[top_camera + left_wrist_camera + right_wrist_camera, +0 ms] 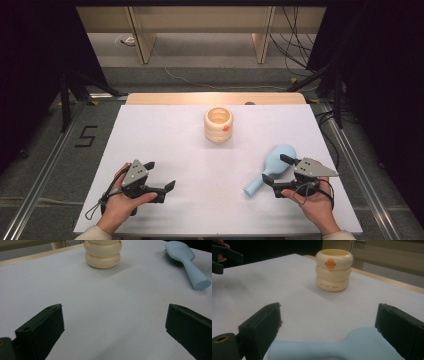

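White table (165,150), pale-blue hairbrush (272,167) — rounded head, bristles down, right gripper (278,170) wide astride its neck

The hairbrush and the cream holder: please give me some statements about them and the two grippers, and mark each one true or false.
1. The light blue hairbrush lies flat on the white table. True.
2. The right gripper is shut on the hairbrush. False: its fingers stand wide apart, one on each side of the brush, not pressing it.
3. The cream ribbed holder stands upright near the far edge of the table. True.
4. The hairbrush is inside the holder. False: it lies apart from it, nearer the person.
5. The left gripper holds the holder. False: it is open, with nothing between its fingers.
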Tool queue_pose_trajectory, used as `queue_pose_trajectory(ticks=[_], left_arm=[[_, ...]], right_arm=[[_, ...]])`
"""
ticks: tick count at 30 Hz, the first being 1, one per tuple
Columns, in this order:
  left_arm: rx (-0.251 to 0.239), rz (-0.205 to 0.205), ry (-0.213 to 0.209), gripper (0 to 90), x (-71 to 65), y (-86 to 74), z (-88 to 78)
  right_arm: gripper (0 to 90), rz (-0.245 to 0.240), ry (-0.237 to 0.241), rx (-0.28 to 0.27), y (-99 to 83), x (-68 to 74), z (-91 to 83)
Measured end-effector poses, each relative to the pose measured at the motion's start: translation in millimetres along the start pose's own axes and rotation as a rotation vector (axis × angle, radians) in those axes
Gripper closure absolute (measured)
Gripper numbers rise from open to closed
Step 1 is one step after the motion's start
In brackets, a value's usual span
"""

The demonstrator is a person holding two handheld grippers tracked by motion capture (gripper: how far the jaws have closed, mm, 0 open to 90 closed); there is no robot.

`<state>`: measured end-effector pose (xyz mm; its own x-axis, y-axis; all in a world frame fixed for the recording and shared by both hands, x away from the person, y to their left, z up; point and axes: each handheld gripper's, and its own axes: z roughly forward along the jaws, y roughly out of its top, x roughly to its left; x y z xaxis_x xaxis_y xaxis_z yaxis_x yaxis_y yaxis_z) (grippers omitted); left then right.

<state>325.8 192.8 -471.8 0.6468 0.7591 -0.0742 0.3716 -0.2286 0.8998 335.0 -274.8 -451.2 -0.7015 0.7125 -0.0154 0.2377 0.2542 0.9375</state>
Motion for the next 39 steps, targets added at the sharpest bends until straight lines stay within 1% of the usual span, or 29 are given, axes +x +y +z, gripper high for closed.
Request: queue_pose_trajectory(ticks=[3,9,11,12,14,15,17,18,20,22,23,24,26,27,28,30,31,32,33,34,35,37,38,39], left_arm=[[0.000,0.001,0.001,1.3,-0.2,0.1,0.0],[0.000,0.003,0.003,1.3,-0.5,0.0,-0.5],[0.001,0.004,0.001,1.4,-0.6,0.0,-0.5],[0.001,0.004,0.000,1.4,-0.6,0.1,-0.4],[0.004,0.005,0.000,1.5,-0.7,0.1,0.1],[0.004,0.003,-0.001,1.5,-1.0,0.1,0.3],[0.003,0.007,-0.003,1.6,-1.1,0.3,0.9],[0.003,0.007,-0.003,1.6,-1.3,0.3,1.1],[0.003,0.006,-0.003,1.6,-1.5,0.4,1.4],[0.004,0.007,-0.005,1.7,-1.6,0.4,1.5],[0.005,0.006,-0.005,1.7,-1.7,0.3,1.5],[0.005,0.005,-0.005,1.6,-1.8,0.2,1.6],[0.002,0.006,-0.007,1.7,-1.9,0.5,1.5],[0.002,0.007,-0.008,1.8,-2.0,0.5,1.5],[0.004,0.007,-0.008,1.8,-2.0,0.5,1.6],[0.005,0.005,-0.007,1.8,-2.1,0.3,1.8],[0.006,0.005,-0.006,1.8,-2.0,0.2,1.8],[0.005,0.004,-0.006,1.8,-2.0,0.2,1.8],[0.005,0.003,-0.006,1.8,-1.8,0.1,1.8],[0.005,0.003,-0.006,1.8,-1.6,0.0,1.7],[0.003,0.002,-0.006,1.8,-1.5,-0.1,1.8],[0.005,0.001,-0.007,1.8,-1.4,-0.1,1.7],[0.004,0.001,-0.007,1.8,-1.4,0.0,1.7],[0.004,0.001,-0.007,1.8,-1.5,0.0,1.7]], right_arm=[[7.7,0.006,-0.001,-0.001,-0.2,-0.3,0.0],[9.1,0.000,-0.005,0.002,0.0,-0.3,-0.2],[11.5,-0.003,-0.008,0.002,0.5,-0.6,0.0],[14.9,-0.003,-0.012,0.002,1.0,-0.7,0.0],[27.2,-0.012,-0.013,-0.006,4.0,-1.1,1.3],[27.2,-0.012,-0.013,-0.006,4.0,-1.1,1.3],[39.5,-0.012,-0.005,-0.011,7.0,-0.5,3.4],[47.3,-0.014,0.007,-0.010,8.7,-0.2,4.9],[57.3,-0.028,0.030,0.004,12.3,1.1,9.0],[68.3,-0.043,0.066,0.035,15.4,3.7,14.5],[74.2,-0.054,0.074,0.057,16.9,5.0,17.7],[78.5,-0.066,0.080,0.091,18.6,6.8,21.1],[85.9,-0.083,0.090,0.140,21.5,9.9,28.8],[90.0,-0.075,0.098,0.191,24.3,11.8,37.8],[90.0,-0.075,0.098,0.191,24.3,11.8,37.8],[90.0,-0.078,0.106,0.241,27.2,12.7,47.2],[90.0,-0.081,0.106,0.269,29.0,13.1,51.5],[90.0,-0.085,0.105,0.322,31.5,13.3,60.4],[90.0,-0.084,0.107,0.349,32.3,13.5,64.5],[90.0,-0.084,0.107,0.349,32.3,13.5,64.5],[90.0,-0.087,0.108,0.369,32.8,13.2,68.7],[90.0,-0.076,0.118,0.417,33.1,14.0,76.6],[90.0,-0.076,0.122,0.459,33.0,15.2,83.0],[90.0,-0.076,0.122,0.459,33.0,15.2,83.0]])
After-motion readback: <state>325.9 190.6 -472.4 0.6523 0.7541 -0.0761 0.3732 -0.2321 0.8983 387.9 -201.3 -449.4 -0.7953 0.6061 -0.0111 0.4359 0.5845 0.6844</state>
